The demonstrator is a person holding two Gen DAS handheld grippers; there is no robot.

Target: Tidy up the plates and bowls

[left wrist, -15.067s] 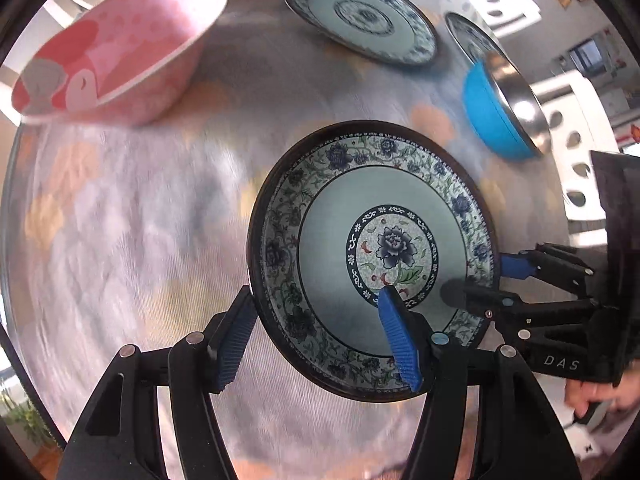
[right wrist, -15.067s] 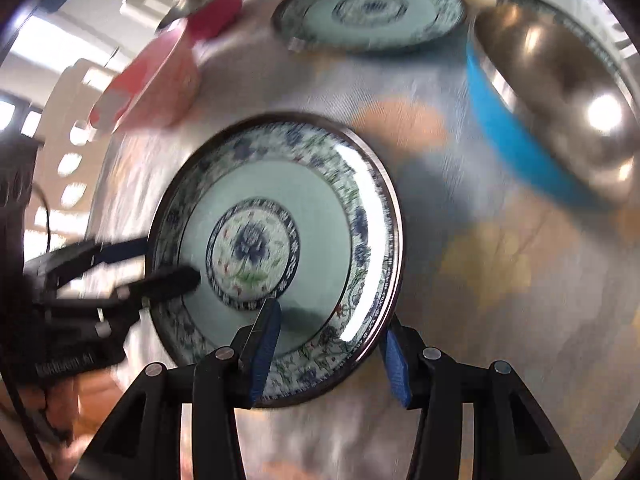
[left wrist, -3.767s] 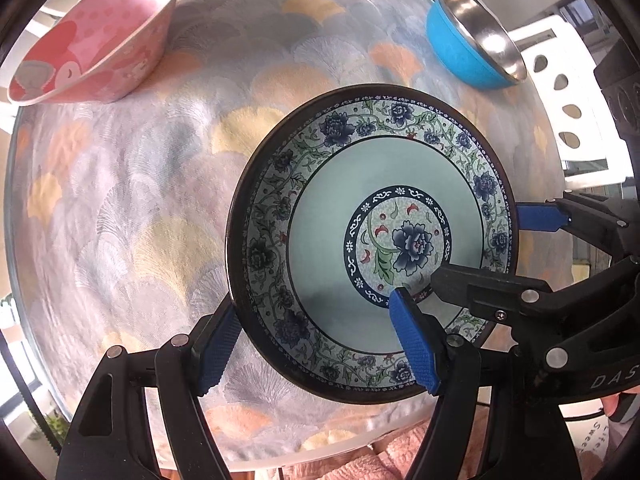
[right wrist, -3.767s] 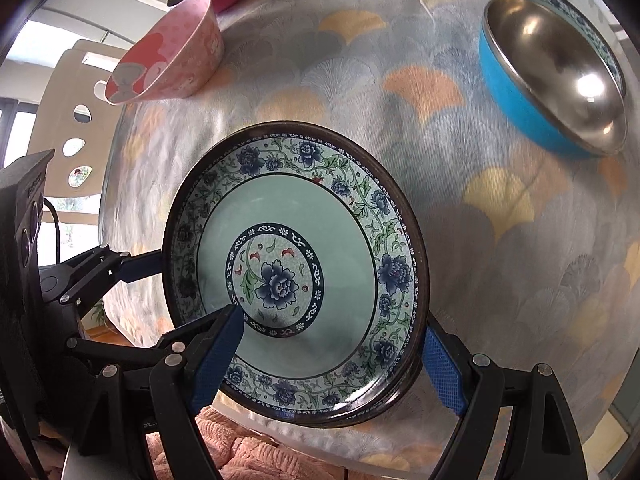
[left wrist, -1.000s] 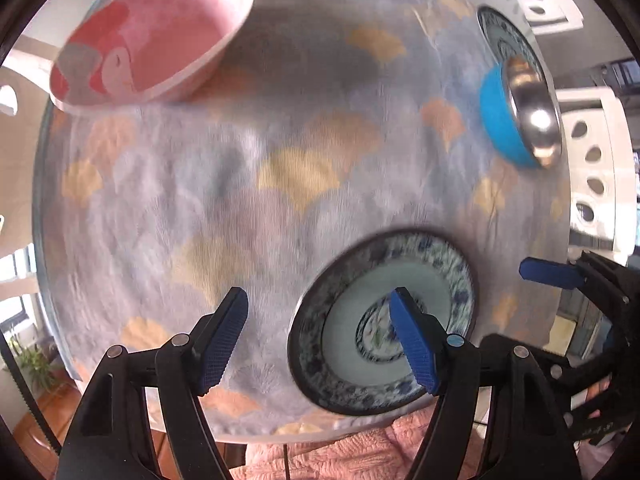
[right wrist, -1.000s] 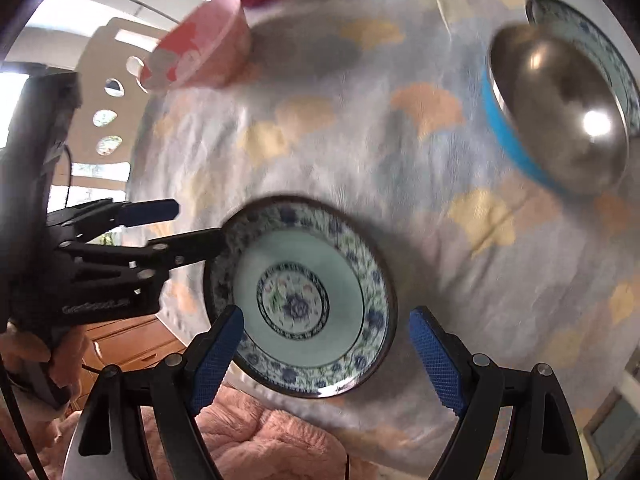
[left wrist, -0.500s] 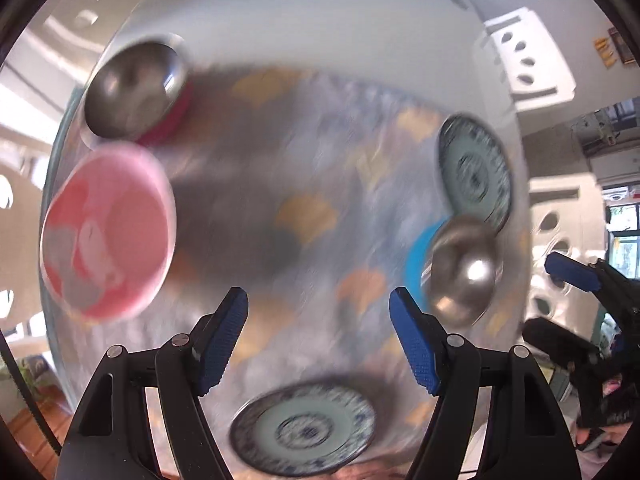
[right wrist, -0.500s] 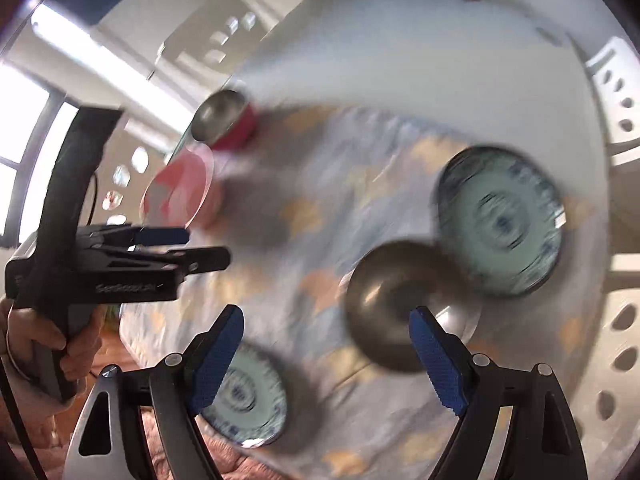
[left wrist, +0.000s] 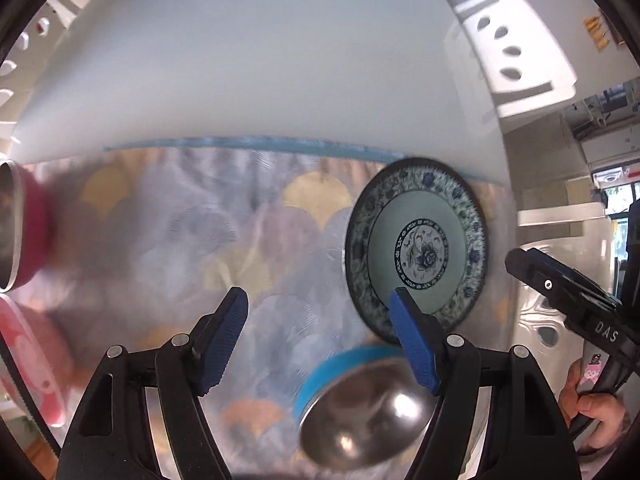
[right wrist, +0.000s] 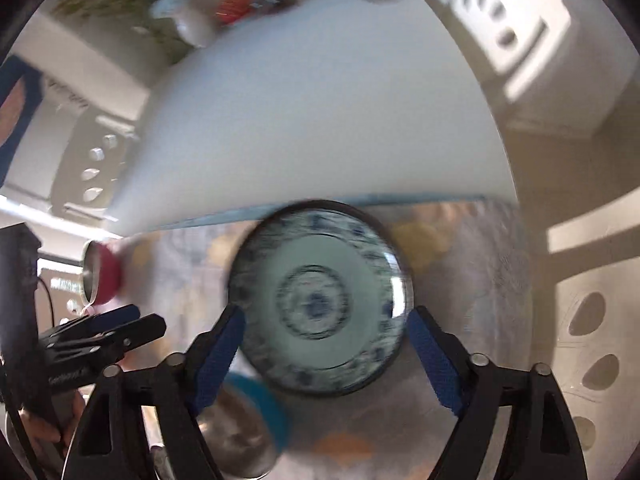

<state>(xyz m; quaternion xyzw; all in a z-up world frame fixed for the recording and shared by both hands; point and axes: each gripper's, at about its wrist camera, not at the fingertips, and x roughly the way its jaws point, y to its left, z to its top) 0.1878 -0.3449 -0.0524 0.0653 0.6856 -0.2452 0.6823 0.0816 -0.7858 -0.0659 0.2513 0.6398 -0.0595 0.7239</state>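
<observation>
Jaws of the right gripper (right wrist: 324,356) are closing, spread to either side of the patterned plate (right wrist: 320,300) below, which lies flat on the cloth (right wrist: 460,280) by its far edge. The left gripper (left wrist: 316,336) hangs spread and empty; at its five o'clock sits the blue steel bowl (left wrist: 360,408), the plate (left wrist: 416,248) at two o'clock.

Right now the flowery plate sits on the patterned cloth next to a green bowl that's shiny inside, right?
Not quite. The bowl is blue on the outside, not green; the left wrist view shows this most clearly. The rest holds: it is shiny metal inside, and it sits beside the flowery plate on the patterned cloth.
</observation>
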